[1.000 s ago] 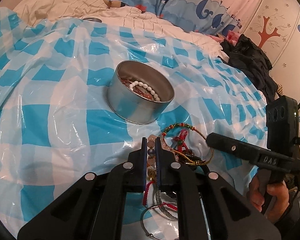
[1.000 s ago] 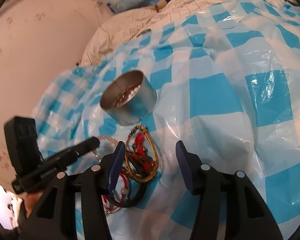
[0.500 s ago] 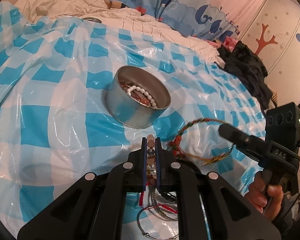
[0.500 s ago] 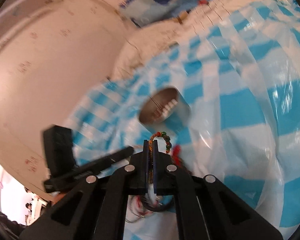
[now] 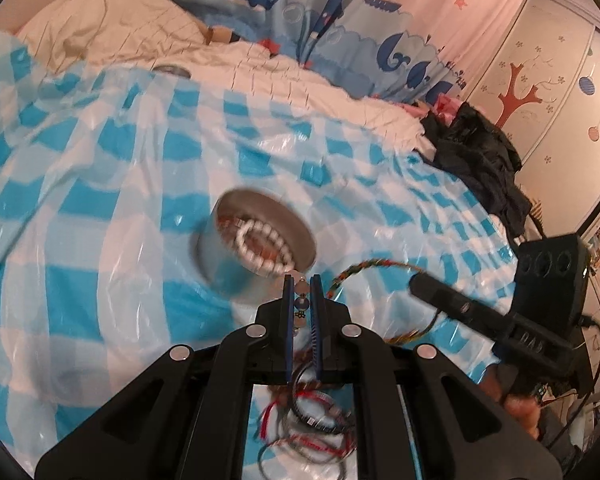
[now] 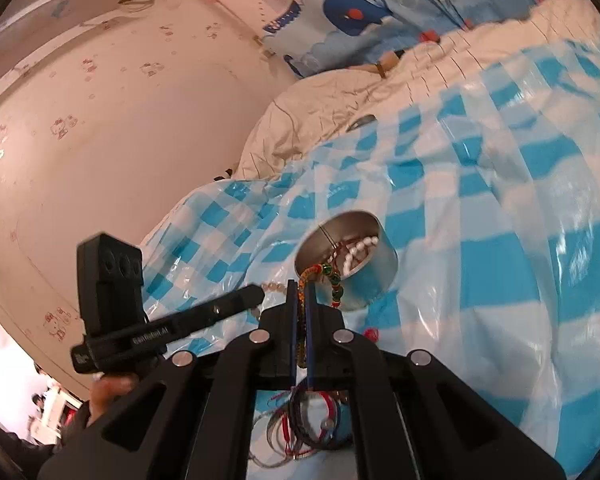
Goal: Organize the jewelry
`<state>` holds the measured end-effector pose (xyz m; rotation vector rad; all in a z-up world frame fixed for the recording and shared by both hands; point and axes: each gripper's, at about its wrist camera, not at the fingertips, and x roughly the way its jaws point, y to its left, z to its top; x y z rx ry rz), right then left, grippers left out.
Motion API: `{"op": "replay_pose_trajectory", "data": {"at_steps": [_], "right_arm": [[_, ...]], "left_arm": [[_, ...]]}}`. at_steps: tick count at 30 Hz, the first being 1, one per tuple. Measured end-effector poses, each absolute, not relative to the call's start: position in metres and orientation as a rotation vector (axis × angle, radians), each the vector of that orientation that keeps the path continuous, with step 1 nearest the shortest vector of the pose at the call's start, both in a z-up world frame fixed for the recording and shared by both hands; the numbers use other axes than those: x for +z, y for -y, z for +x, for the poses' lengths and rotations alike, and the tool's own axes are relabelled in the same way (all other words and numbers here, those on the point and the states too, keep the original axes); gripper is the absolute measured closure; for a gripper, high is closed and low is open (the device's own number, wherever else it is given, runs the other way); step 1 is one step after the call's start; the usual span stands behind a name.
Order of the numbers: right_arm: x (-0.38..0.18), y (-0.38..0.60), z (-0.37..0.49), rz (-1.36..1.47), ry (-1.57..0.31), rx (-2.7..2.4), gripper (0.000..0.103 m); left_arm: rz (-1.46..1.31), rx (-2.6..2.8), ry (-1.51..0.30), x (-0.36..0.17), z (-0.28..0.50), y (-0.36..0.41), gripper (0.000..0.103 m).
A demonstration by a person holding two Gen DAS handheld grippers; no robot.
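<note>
Since a second ago your right gripper [image 6: 300,286] has gone from jaws wide apart over the pile to jaws clamped on the braided cord bracelet [image 6: 303,280], and both of your grippers have risen, so the cord now arcs clear of the bed instead of lying flat in the heap. Your left gripper [image 5: 302,284] is as it was, jaws pinched on a strand of round pale beads [image 5: 301,288]; the beads show between the blue pads from the tips back, and the strand trails down behind them toward the pile. In the right wrist view the braided cord runs straight through the closed jaws, and its green and orange beaded end curls over just past the tips, in front of the round metal tin [image 6: 374,276]. There is one tin, standing on the blue-and-white checked plastic sheet [image 5: 100,240] spread over the bed, just beyond both sets of jaws, with a white bead bracelet [image 5: 260,248] and some reddish pieces inside. One tangled pile of thin cords and bangles [image 6: 308,424] lies on the sheet beneath the grippers; its pieces are too blurred to count.
</note>
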<state>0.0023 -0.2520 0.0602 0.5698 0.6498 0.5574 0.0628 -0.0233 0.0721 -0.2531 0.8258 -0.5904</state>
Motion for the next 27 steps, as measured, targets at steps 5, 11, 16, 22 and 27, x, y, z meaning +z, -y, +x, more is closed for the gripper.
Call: {"op": "replay_pose_trajectory", "data": {"at_steps": [5,11,16,22,27], "right_arm": [[0.069,0.247,0.024,0.551,-0.617,0.554,0.099],[0.07,0.235,0.056,0.523,-0.609,0.545,0.099],[0.042,0.215,0.093,0.424,-0.777,0.429,0.092],[0.042,0.229,0.083,0.409,-0.759,0.36,0.072],[0.047,0.242,0.05,0.386,-0.762,0.329,0.072]], "left_arm": [[-0.264,-0.592,-0.745,0.098,0.084,0.031,0.096],[-0.309,-0.574,-0.741,0.089,0.116,0.032,0.096],[-0.212,-0.425,-0.884,0.054,0.136,0.036,0.096],[-0.191,-0.408,-0.845,0.068,0.117,0.016,0.083],[-0.18,-0.415,-0.879,0.062,0.094,0.005,0.077]]}}
